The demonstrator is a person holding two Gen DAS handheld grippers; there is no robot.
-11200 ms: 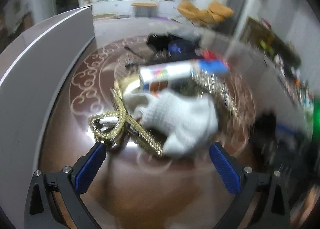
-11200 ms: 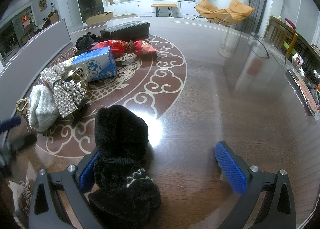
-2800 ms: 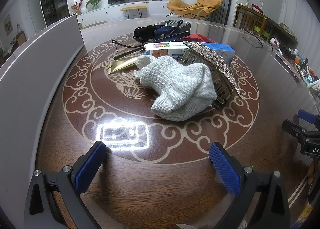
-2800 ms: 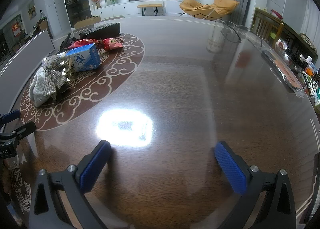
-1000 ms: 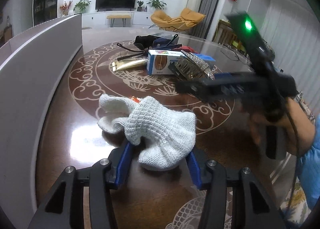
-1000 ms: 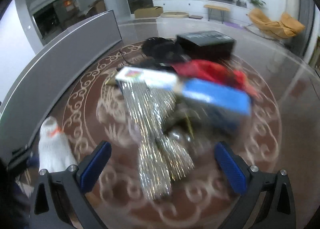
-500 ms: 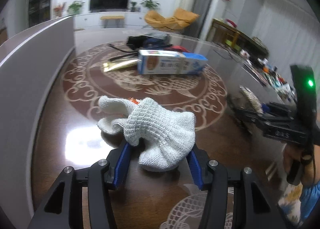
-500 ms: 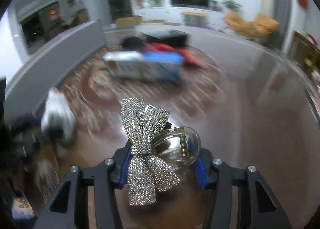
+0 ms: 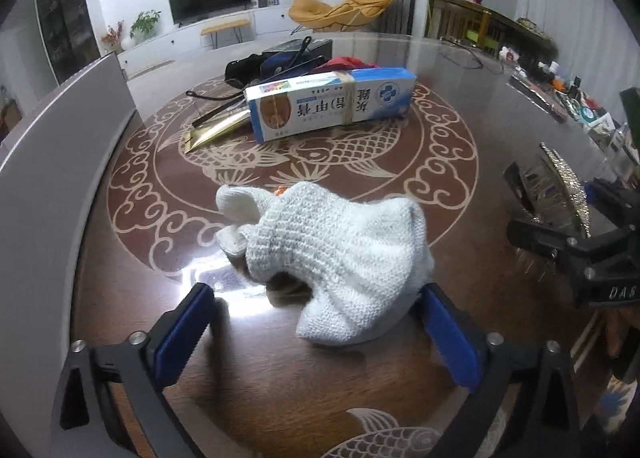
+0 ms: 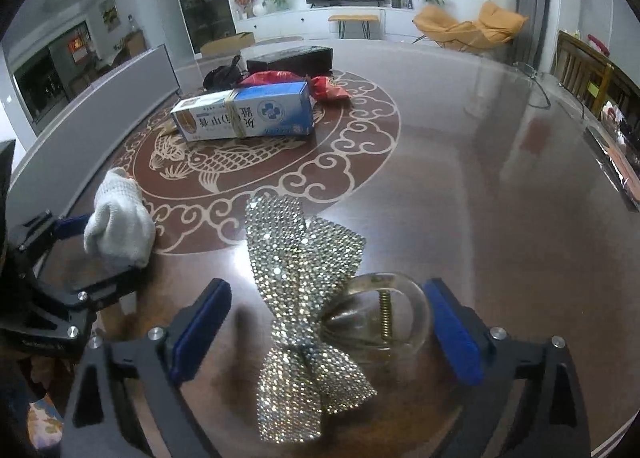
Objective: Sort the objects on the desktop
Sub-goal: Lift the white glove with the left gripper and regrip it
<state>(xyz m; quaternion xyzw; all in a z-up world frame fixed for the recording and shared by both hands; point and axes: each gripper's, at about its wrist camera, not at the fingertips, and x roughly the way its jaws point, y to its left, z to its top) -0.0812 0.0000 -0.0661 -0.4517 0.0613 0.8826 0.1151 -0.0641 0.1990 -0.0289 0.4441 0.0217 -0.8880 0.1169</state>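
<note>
A white knit glove [image 9: 340, 254] lies on the dark wooden table between the open blue fingers of my left gripper [image 9: 316, 334]; the right finger touches its edge, the left stands apart. It also shows in the right wrist view [image 10: 120, 226]. A rhinestone bow hair clip [image 10: 308, 298] with a clear claw lies on the table between the open fingers of my right gripper [image 10: 328, 334], neither pad pressing it. The clip also shows at the right of the left wrist view [image 9: 560, 186].
A blue and white box [image 9: 332, 102] lies on the round fish pattern farther back. Behind it are a red snack bag [image 10: 288, 80], a gold packet [image 9: 216, 130], black items [image 9: 260, 66] and a black box [image 10: 290, 56]. A grey panel [image 9: 52, 162] borders the left.
Both grippers have opened: the left has released the white glove and the right has released the bow hair clip, and both things now rest on the table.
</note>
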